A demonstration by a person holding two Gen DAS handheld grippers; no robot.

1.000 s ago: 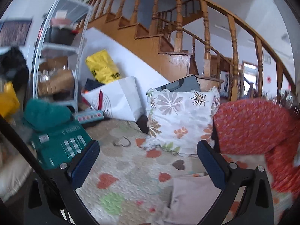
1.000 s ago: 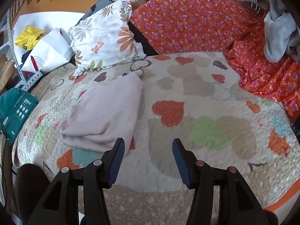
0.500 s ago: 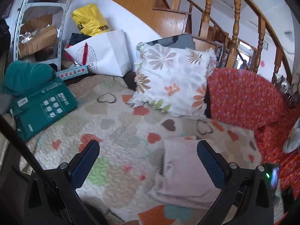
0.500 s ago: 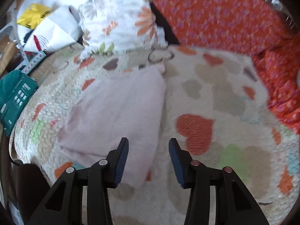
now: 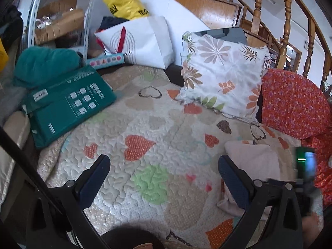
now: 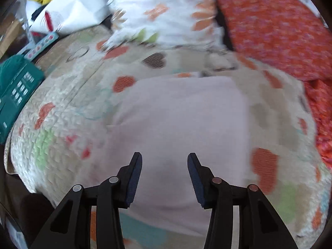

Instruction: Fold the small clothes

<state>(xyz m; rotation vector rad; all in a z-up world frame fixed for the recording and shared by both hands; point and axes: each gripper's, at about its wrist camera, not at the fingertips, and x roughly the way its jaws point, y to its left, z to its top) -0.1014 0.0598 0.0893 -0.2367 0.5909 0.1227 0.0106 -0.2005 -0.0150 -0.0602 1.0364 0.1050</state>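
So there's a pale pink cloth (image 6: 178,128) lying flat on the heart-print quilt (image 5: 145,128), looks already folded into a rough rectangle. The right gripper (image 6: 165,178) is right above its near edge, fingers spread apart with nothing between them, the cloth filling the gap behind. That view is pretty blurry, so I can't say if the tips actually touch the fabric. The left gripper (image 5: 164,178) sits over bare quilt to the left of the cloth, also spread wide and holding nothing; its right finger (image 5: 232,180) overlaps the cloth's left edge in the picture. Far side of the quilt has a floral pillow (image 5: 222,76) leaning up, with an orange flowery cover (image 5: 294,105) to its right. Far left there's a green package (image 5: 68,105), a white bag (image 5: 141,41) and a yellow bag (image 5: 124,2) behind it.
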